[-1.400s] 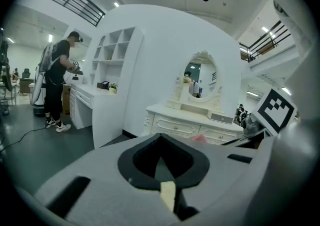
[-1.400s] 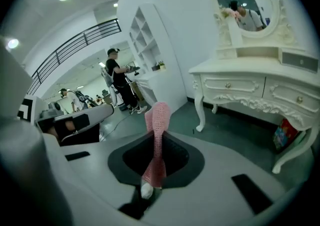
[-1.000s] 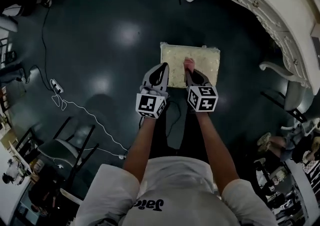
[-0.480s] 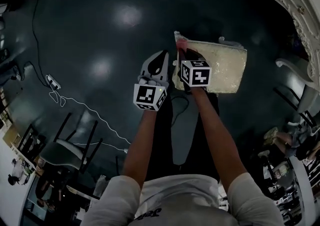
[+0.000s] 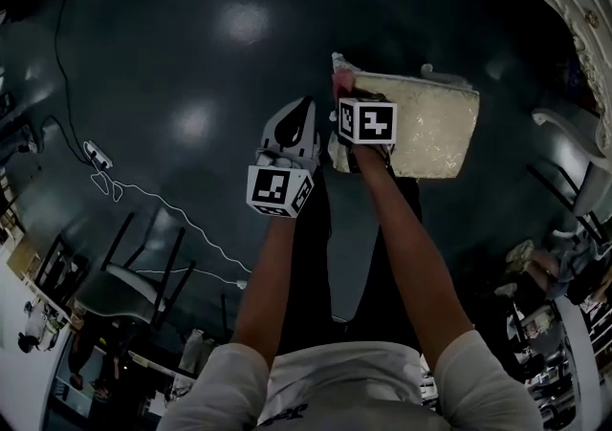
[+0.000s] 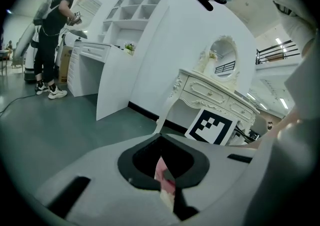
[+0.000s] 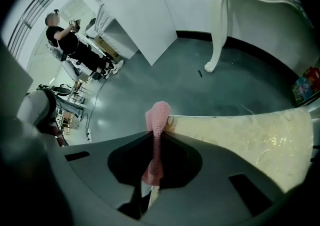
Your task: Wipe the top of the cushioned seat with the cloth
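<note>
Pink cloth (image 5: pixel 341 85) sits at the far left corner of the cushioned seat (image 5: pixel 430 128) in the head view, pinched by the right gripper (image 5: pixel 348 96). The left gripper (image 5: pixel 298 114) hangs just left of the seat, off it.

Left gripper view: jaws together, nothing held that I can make out.

Right gripper view: jaws clamped on the cloth, its tip touching the seat's edge. The cream top shows no wipe trace, so this fits a pass starting or one ending.
</note>
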Tool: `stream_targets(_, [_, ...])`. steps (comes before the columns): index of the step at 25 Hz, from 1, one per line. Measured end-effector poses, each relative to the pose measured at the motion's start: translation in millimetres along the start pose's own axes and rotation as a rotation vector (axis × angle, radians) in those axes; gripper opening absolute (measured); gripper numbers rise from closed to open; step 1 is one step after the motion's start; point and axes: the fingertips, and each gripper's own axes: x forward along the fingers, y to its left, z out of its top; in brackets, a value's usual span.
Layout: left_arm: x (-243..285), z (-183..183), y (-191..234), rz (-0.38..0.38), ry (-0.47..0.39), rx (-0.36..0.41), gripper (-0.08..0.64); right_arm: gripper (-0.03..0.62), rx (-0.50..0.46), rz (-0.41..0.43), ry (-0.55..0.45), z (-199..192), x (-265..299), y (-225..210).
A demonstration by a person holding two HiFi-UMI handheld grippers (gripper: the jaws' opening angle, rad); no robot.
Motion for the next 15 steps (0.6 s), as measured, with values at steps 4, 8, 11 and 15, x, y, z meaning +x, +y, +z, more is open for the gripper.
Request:
stream_targets(4, [7.3, -7.9, -11.5, -0.003, 0.011, 0.007, 0.014, 0.023, 0.001, 0.017, -0.024, 5.1, -8.6, -9.8])
stream_targets(8, [15.3, -13.9, -31.4, -0.008, 0.02, 0.013, 0.014, 0.023, -0.005, 0.006, -0.063, 10.2, -25.9, -35.2])
stream_targets(11, [21.0, -18.4, -50.3, -0.019, 0.026, 0.019, 0.014, 0.023, 0.014, -0.009, -0.081, 11.5, -40.3, -60.5])
stream_targets(15, [38.4, -27.8, -79.2, -0.043, 0.035, 0.025, 0.014, 0.023, 0.031, -0.029, -0.099, 12.6, -55.9, -100.6])
